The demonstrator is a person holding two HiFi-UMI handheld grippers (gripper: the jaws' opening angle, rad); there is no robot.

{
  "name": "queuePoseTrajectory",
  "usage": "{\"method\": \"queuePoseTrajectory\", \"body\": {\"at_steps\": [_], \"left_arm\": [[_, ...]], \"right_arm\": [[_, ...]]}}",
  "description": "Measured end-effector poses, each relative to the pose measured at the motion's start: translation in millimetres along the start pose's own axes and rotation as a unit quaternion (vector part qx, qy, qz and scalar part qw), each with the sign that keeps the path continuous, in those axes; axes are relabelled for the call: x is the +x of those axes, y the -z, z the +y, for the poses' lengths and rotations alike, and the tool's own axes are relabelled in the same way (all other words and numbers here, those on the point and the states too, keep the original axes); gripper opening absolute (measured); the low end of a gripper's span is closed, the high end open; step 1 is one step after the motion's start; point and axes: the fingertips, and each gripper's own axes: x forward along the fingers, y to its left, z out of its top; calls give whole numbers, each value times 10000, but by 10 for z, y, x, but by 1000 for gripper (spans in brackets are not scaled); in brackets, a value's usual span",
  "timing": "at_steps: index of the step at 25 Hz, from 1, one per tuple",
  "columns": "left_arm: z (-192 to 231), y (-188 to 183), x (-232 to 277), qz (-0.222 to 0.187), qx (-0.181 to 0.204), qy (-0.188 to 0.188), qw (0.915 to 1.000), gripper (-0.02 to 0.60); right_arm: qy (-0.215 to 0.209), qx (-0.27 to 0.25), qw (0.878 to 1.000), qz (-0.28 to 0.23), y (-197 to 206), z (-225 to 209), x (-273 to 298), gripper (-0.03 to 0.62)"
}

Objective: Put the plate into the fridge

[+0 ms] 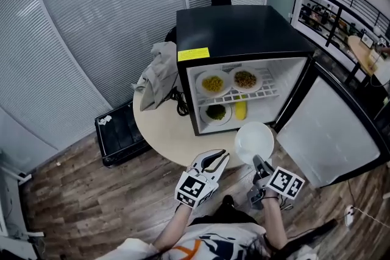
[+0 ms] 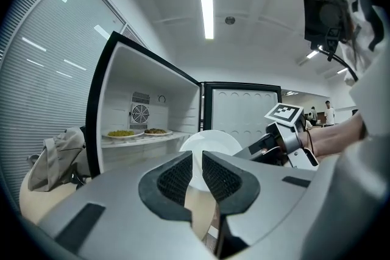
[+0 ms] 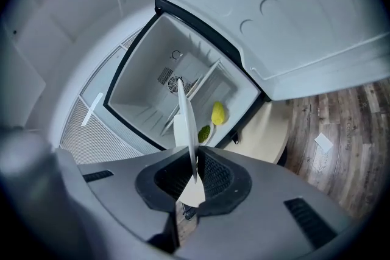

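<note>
In front of the open fridge (image 1: 244, 30), my right gripper (image 1: 257, 161) has its jaws clamped on the rim of the white plate (image 1: 254, 142). The plate is held just outside the fridge's lower compartment, above the edge of the round table (image 1: 161, 128) the fridge stands on. My left gripper (image 1: 223, 157) hovers just beside the plate, on the side away from the fridge door (image 1: 332, 131). Its jaws are a narrow gap apart, with nothing between them. Inside the fridge, two dishes of food (image 1: 213, 83) sit on the upper shelf, and a green dish (image 1: 216, 112) and a yellow item (image 1: 241, 109) lie below.
</note>
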Motion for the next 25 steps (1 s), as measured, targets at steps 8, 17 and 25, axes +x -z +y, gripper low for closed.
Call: {"method": "queuePoseTrajectory", "body": {"at_steps": [8,17,25], "left_arm": [[183,-63,351,36,55,-96,9999,54],[312,-113,658,93,107,-166,9998,54],[345,-124,818,218,307,-156,9992,54]], "right_arm": [[-110,-129,9999,-26,-443,3,329,28],[-286,-239,9987,-348,-1065,92,628,28],[-514,-94,9966,-637,-1544,201,924,28]]}}
